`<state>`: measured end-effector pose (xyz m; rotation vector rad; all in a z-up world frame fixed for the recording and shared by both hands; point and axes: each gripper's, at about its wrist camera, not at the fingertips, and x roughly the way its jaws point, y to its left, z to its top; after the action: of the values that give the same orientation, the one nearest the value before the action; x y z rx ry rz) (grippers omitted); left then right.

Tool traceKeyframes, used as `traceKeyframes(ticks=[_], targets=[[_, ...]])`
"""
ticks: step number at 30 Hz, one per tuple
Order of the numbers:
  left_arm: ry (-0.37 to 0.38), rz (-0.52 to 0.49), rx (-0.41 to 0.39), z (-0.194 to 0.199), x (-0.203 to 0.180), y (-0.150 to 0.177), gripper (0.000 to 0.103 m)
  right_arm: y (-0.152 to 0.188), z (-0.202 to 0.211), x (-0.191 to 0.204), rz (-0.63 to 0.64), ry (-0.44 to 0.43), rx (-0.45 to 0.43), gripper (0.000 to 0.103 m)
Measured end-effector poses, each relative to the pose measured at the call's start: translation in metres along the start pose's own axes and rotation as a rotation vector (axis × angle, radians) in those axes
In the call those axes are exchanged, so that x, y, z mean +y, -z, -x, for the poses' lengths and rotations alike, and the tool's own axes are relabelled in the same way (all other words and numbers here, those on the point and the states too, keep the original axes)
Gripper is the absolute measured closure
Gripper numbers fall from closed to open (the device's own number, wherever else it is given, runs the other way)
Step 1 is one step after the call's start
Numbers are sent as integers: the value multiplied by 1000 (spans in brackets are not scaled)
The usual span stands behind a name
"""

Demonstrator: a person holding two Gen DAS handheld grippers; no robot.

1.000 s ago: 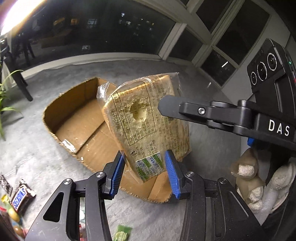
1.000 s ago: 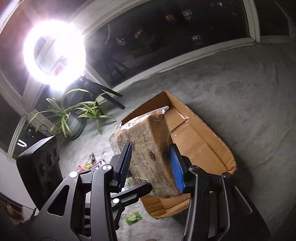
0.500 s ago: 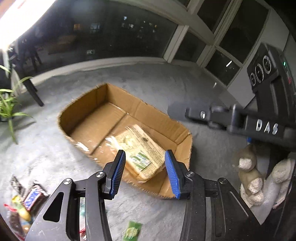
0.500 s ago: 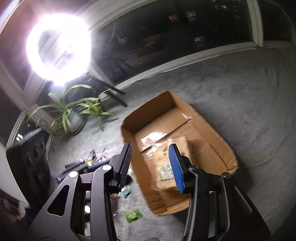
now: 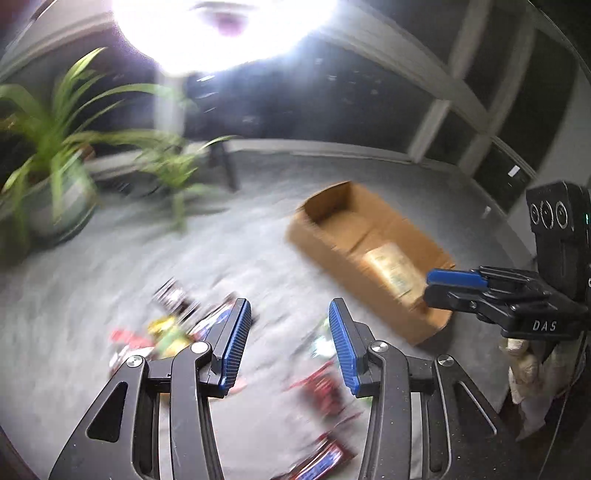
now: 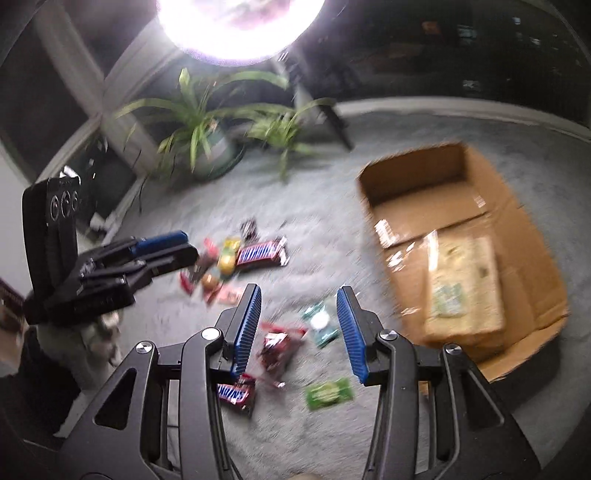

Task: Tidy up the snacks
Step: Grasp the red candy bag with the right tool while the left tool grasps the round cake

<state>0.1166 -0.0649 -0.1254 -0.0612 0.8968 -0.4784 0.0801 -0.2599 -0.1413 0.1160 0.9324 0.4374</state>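
An open cardboard box (image 6: 517, 229) sits on the grey carpet and also shows in the left wrist view (image 5: 325, 254). A large tan snack bag (image 6: 465, 284) lies flat inside it (image 5: 391, 269). Several small snacks lie on the carpet left of the box: a Snickers bar (image 6: 260, 253), a red packet (image 6: 279, 345), a green packet (image 6: 328, 393), another Snickers (image 6: 236, 393). My left gripper (image 5: 288, 339) is open and empty above blurred snacks. My right gripper (image 6: 299, 328) is open and empty above the red packet.
Potted plants (image 6: 207, 144) stand at the back by the window, under a bright ring light (image 6: 240, 22) on a dark stand. My right gripper's body shows at the right in the left wrist view (image 5: 498, 295). Both views are motion-blurred.
Both grippers let go of the large snack bag, which now lies in the box. Both have swung left from the box to over the loose snacks on the carpet.
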Motion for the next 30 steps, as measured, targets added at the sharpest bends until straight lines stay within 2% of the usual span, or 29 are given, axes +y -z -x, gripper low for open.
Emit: traceKeyframes(ticks=[3, 7, 9, 13, 21, 28, 30], targets=[[-63, 33, 18, 6, 20, 25, 62, 12, -21, 10, 9, -14, 58, 58], [-94, 107, 65, 5, 44, 54, 62, 31, -49, 21, 21, 1, 128, 58], [-121, 130, 90, 1, 51, 67, 62, 39, -61, 25, 26, 18, 160, 43], [-141, 137, 121, -3, 61, 85, 59, 49, -73, 28, 33, 34, 183, 40], [-164, 199, 114, -18, 78, 80, 59, 51, -87, 32, 50, 64, 195, 40], [-175, 202, 125, -34, 84, 77, 59, 52, -100, 39, 71, 72, 214, 40], [-183, 192, 127, -36, 83, 77, 66, 52, -103, 41, 78, 80, 224, 41]])
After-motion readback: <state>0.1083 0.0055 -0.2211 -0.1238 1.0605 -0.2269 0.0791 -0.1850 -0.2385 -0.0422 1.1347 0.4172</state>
